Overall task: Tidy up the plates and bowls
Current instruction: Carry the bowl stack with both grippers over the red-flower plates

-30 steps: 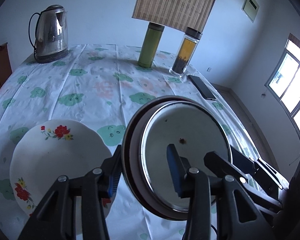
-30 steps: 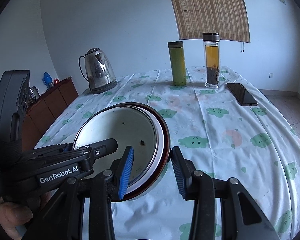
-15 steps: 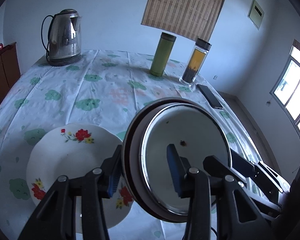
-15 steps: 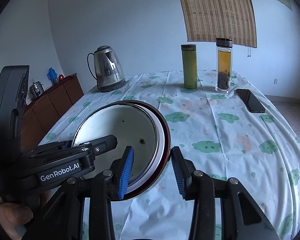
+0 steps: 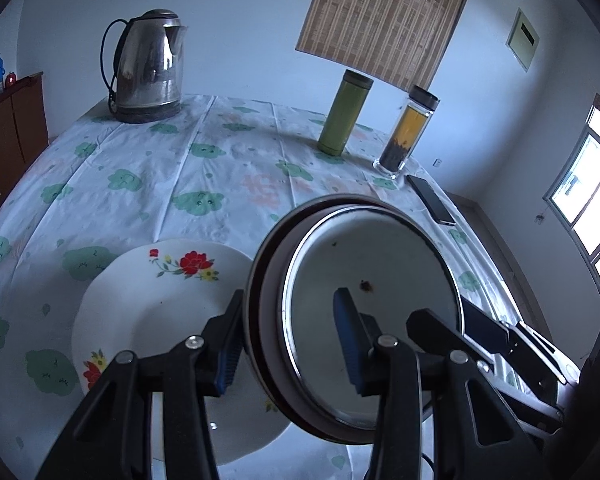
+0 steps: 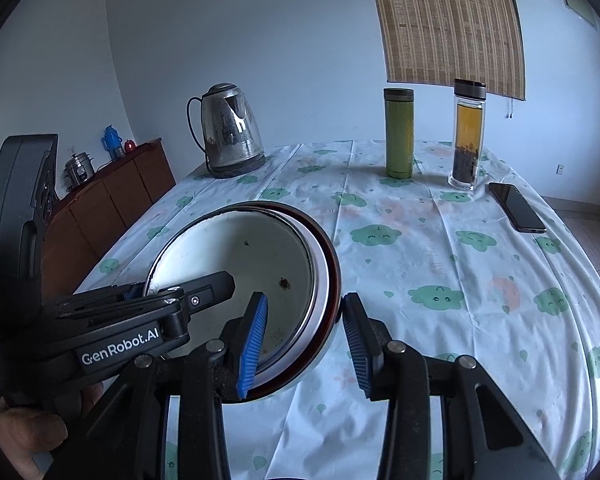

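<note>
A stack of nested bowls, white enamel inside a dark red one (image 5: 364, 312) (image 6: 252, 276), is held in the air above the table by both grippers. My left gripper (image 5: 290, 344) is shut on the stack's left rim. My right gripper (image 6: 304, 344) is shut on its right rim. A white plate with red flowers (image 5: 156, 312) lies flat on the tablecloth, below and left of the stack; its near right part is hidden behind the bowls.
On the far side of the table stand a steel kettle (image 5: 148, 68), a green flask (image 5: 344, 114) and a glass tea bottle (image 5: 406, 134). A black phone (image 6: 516, 206) lies at the right. A brown cabinet (image 6: 108, 196) stands to the left.
Both grippers have carried the bowl stack back toward me and to the left. The flowered plate now lies closer under the stack.
</note>
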Tool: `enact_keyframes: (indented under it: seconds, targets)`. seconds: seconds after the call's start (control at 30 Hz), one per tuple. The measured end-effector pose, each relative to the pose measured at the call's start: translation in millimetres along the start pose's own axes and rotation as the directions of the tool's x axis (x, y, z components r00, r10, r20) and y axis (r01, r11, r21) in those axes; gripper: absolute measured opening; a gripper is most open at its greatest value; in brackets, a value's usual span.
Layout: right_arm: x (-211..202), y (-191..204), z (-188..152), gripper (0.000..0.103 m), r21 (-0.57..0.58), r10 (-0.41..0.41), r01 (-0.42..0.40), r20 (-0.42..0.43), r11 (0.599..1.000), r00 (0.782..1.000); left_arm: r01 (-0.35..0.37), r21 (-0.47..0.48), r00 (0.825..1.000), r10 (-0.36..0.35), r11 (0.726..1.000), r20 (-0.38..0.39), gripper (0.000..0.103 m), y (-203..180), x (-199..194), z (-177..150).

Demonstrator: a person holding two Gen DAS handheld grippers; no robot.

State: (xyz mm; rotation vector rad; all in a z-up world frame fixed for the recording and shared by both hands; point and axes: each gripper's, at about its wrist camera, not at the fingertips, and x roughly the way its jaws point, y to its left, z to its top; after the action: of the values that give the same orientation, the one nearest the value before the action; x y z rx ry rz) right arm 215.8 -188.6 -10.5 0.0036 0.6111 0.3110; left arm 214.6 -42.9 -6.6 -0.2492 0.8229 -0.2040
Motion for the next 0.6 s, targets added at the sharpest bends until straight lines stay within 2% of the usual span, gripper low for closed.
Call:
enact_keyframes:
  seconds: [0.6]
  targets:
    - [20, 35, 1, 0.042, -0.044, 0.053, -0.055, -0.039, 0.998, 0.998, -0.038, -0.062, 0.999, 0.038, 0.997, 0.003, 0.041, 40, -8, -1]
